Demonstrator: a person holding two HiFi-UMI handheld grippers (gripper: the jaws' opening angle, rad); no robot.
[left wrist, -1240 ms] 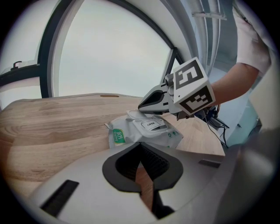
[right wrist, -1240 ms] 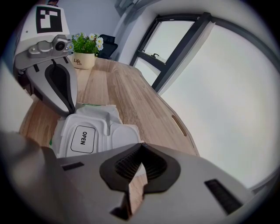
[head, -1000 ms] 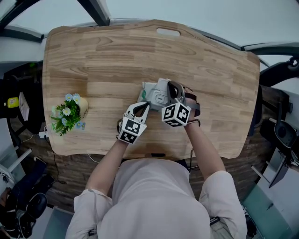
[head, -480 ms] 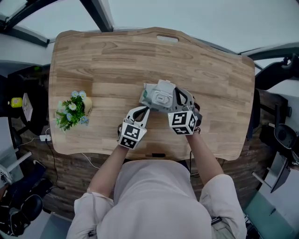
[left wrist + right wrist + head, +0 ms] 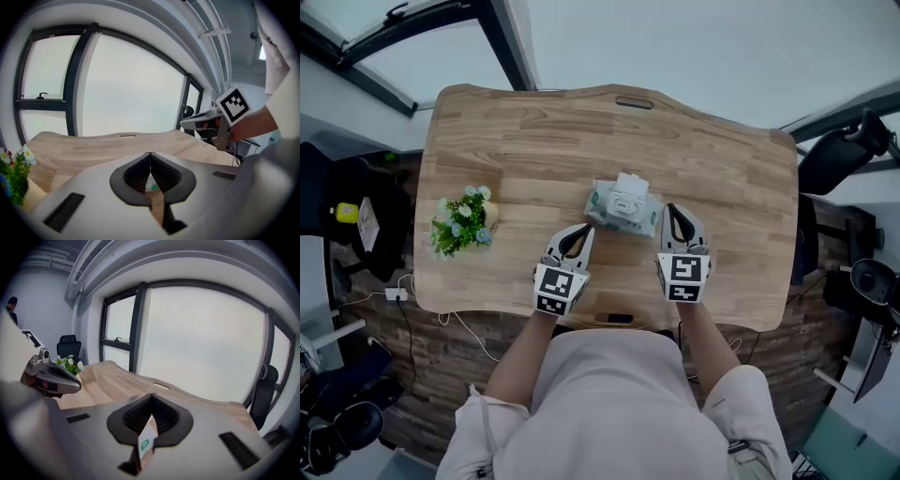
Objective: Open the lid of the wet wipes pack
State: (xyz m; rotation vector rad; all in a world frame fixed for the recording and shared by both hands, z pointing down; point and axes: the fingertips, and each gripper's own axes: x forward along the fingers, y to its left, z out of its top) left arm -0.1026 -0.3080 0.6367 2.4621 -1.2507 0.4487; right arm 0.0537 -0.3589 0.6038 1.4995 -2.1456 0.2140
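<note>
**A:** Head view first, quick. Where's the thing sitting?

**B:** The soft, pale white-and-green wet wipes pack (image 5: 617,214) is lying mid-way across the light wooden counter (image 5: 731,178). Its long axis is running left to right, a bit skewed. Its white plastic lid (image 5: 629,184) is looking flipped up toward the far edge, but that's small, so it's my read only.

**A:** And the tools?

**B:** The left tool (image 5: 586,231) and the right tool (image 5: 670,210) are flanking the pack's near corners. Both are pointing away from the person, and neither is touching it. The pack is lying ahead of them and between them, and I'm calling neither one clearly nearer. A small bunch of white and blue flowers (image 5: 461,221) is standing well off to the left.

**A:** Left gripper view?

**B:** The jaws are meeting at the tips and pinching nothing. Only a sliver of wood and a green-white speck are showing through the slit below. The tool is looking out over the counter's far edge at the big window, so the pack is sitting low under its nose.

**A:** Right gripper view?

**B:** Same there, the jaws are closed tight and carrying nothing. A strip of the pack with a green mark is showing through the slit. So the pack is lying straight ahead of this tool and below it.

**A:** Next move?

**B:** I'm judging the lid as already up. Any further touch would be going forward and down onto the pack's top.
</note>
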